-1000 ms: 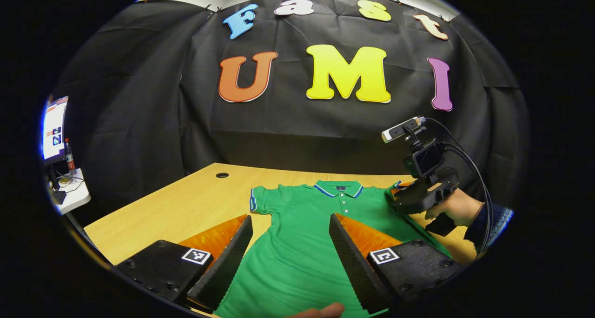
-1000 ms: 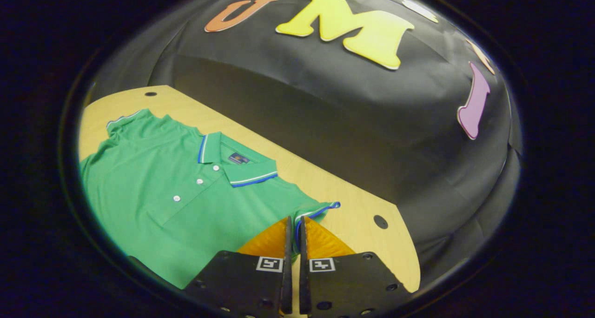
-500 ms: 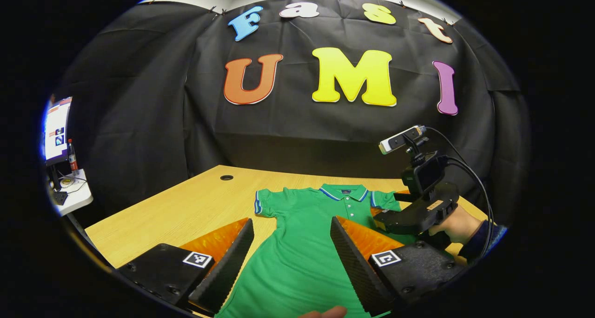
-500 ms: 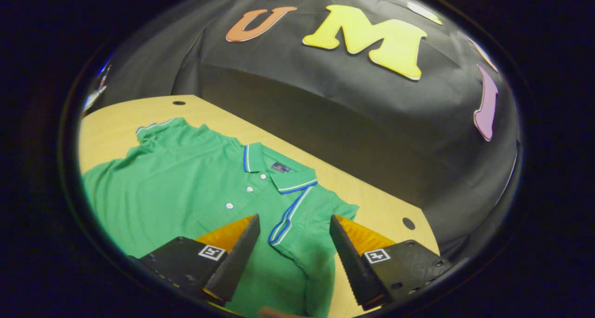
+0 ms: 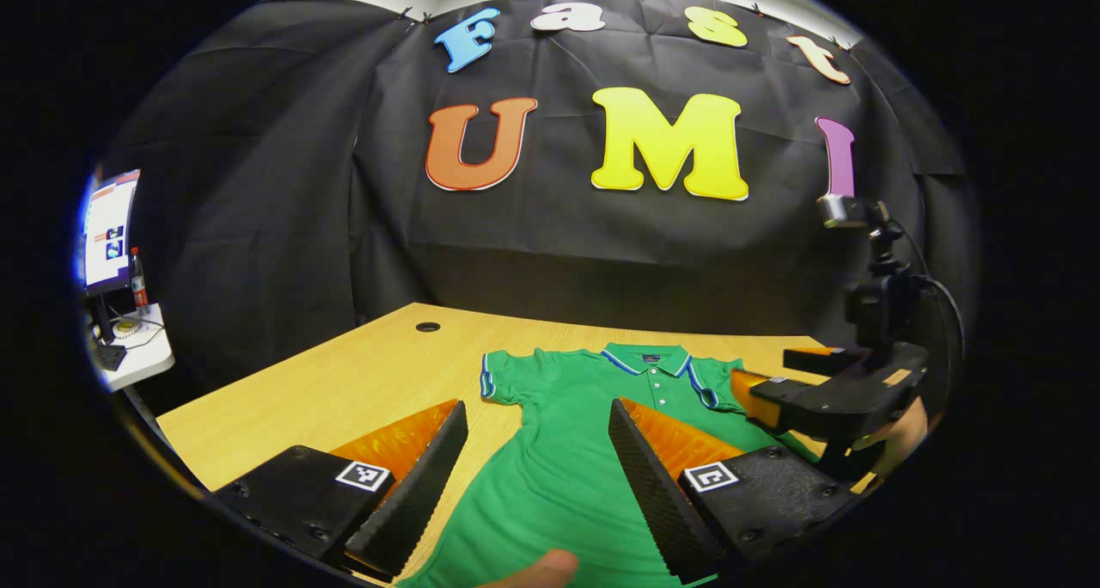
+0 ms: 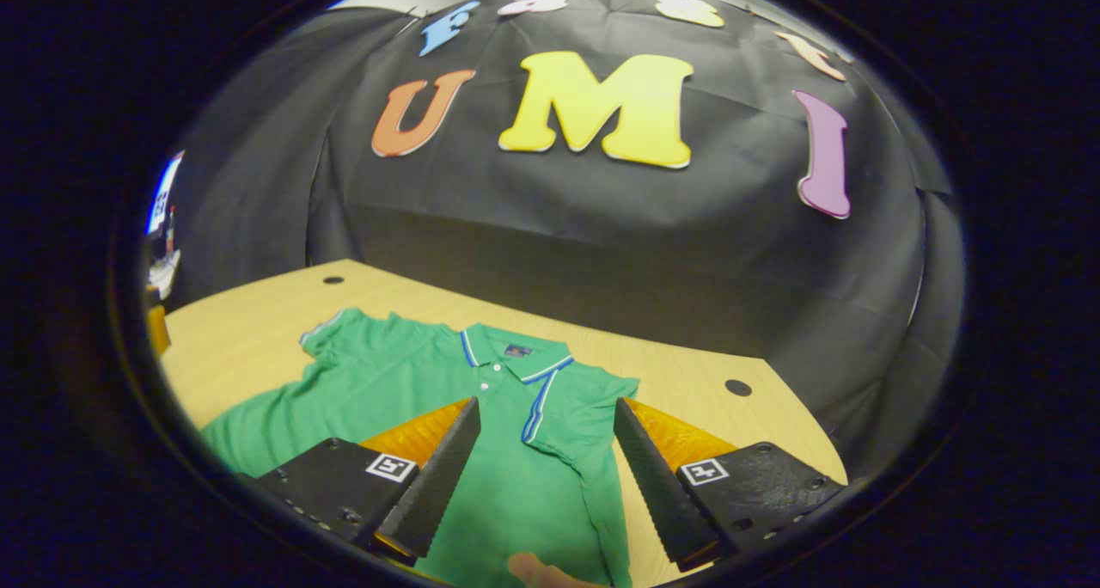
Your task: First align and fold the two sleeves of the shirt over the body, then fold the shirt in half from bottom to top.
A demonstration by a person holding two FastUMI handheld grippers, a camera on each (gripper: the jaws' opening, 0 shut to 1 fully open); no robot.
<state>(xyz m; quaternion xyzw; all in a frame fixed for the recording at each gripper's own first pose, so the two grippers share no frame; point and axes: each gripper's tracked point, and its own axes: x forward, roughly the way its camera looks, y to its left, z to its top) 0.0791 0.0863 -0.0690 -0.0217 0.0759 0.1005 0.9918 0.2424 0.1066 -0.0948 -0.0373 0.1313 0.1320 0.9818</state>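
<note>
A green polo shirt [image 5: 567, 450] with blue-and-white trim lies flat on the wooden table [image 5: 326, 390], collar toward the back wall. Its right sleeve [image 6: 567, 403] is folded over the body, cuff stripes next to the button placket. Its left sleeve [image 5: 507, 377] is spread out on the table. My left gripper [image 5: 539, 416] hovers open above the shirt's lower body. My right gripper [image 6: 547, 412] is open over the folded sleeve, nothing between its fingers. In the left gripper view the right gripper [image 5: 778, 382] appears at the right, held by a hand [image 5: 898, 425].
The table has cable holes at its back left [image 5: 427, 327] and back right [image 6: 737, 388]. A side shelf with a monitor [image 5: 107, 231] and a bottle stands off the table's left end. A fingertip [image 5: 550, 564] shows at the bottom edge.
My right gripper, shut on the right sleeve's cuff a second ago, carried it over the body, opened and let go. It has since lifted and drawn back to the right.
</note>
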